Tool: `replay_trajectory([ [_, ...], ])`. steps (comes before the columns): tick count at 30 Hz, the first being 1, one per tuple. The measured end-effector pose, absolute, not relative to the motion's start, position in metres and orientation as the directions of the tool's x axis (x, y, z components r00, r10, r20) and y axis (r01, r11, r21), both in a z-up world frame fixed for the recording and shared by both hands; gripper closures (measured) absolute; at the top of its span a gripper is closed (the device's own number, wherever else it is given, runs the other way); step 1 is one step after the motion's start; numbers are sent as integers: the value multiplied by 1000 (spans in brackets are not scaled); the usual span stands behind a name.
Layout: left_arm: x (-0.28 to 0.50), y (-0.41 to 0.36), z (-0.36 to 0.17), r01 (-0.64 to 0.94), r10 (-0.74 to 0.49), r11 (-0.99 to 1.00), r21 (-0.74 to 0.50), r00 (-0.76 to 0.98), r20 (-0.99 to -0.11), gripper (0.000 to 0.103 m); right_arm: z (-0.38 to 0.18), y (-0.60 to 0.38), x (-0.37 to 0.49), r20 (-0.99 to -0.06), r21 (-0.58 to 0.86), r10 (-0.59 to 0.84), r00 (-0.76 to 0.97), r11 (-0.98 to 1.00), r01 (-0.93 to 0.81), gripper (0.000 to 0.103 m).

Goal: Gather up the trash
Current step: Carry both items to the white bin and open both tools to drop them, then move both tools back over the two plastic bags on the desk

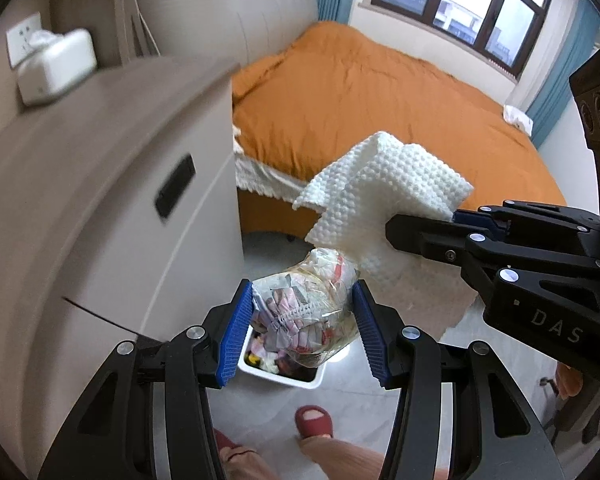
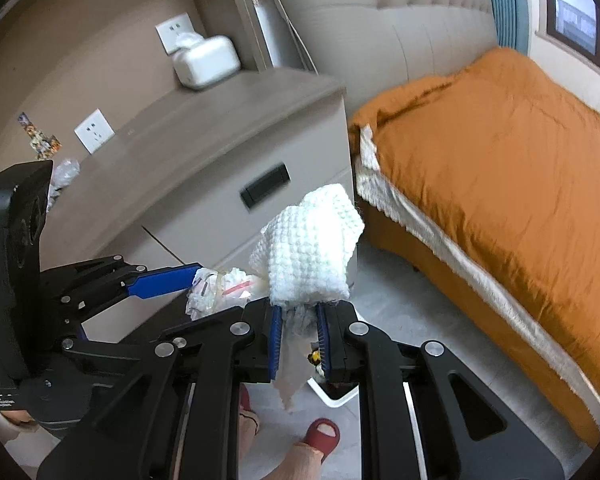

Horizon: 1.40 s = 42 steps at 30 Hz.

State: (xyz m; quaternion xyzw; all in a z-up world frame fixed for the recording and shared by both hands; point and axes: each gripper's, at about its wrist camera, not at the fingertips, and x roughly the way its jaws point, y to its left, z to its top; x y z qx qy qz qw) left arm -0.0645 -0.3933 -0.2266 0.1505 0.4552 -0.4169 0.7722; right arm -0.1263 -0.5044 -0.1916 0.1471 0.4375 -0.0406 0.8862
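Observation:
In the left wrist view my left gripper (image 1: 302,294) is shut on a clear plastic bag (image 1: 304,316) stuffed with crumpled wrappers. The bag hangs just above a white trash bin (image 1: 296,380) on the floor, which holds colourful scraps. From the right, my right gripper (image 1: 396,226) comes in, shut on a white embossed paper towel (image 1: 384,192) slightly above and beyond the bag. In the right wrist view its blue pads (image 2: 276,336) pinch the paper towel (image 2: 312,256), and the bin's rim (image 2: 332,398) shows below. The left gripper (image 2: 216,292) with the bag (image 2: 220,288) is beside it on the left.
A beige bedside cabinet (image 1: 100,184) stands left of the bin, with a white tissue box (image 1: 56,68) and crumpled plastic (image 2: 64,176) on top. A bed with an orange cover (image 1: 380,112) lies behind. A person's feet in red slippers (image 1: 314,422) are on the tiled floor by the bin.

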Motion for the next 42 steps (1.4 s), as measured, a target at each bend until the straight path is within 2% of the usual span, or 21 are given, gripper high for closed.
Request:
replay_trajectory([
  [5,-56,-405,-283,778,-481,608,-158,202,-853,53,-255,-513,-111,-832,239,76,550,943,231,86],
  [18,-34,-426,-478,801,-406,574,-171,97,-909,53,-452,-520,-88,-917,202,97,388,950,239,85],
  [20,-30,-431,-507,799,-401,574,-181,81,-913,52,-475,-523,-83,-923,203,104,370,949,240,80],
  [21,-28,-434,-517,799,-404,570,-192,69,-912,50,-483,-523,-81,-925,206,108,365,948,241,60],
  [22,-27,-437,-526,798,-410,566,-206,56,-910,39,-495,-525,-80,-926,206,108,361,947,246,28],
  [23,-28,-438,-531,798,-412,561,-218,41,-910,12,-504,-527,-79,-926,214,114,359,943,253,20],
  [24,-27,-440,-540,800,-406,558,-222,30,-914,4,-511,-528,-77,-927,223,123,354,940,257,10],
  [25,-27,-441,-546,802,-401,558,-214,35,-915,5,-520,-530,-76,-930,225,125,345,937,267,5],
  [32,-30,-445,-554,804,-375,564,-188,46,-926,5,-529,-536,-76,-942,207,103,320,928,309,5],
  [42,-22,-435,-490,789,-407,582,-195,75,-911,5,-457,-532,-77,-932,188,65,356,927,323,5],
])
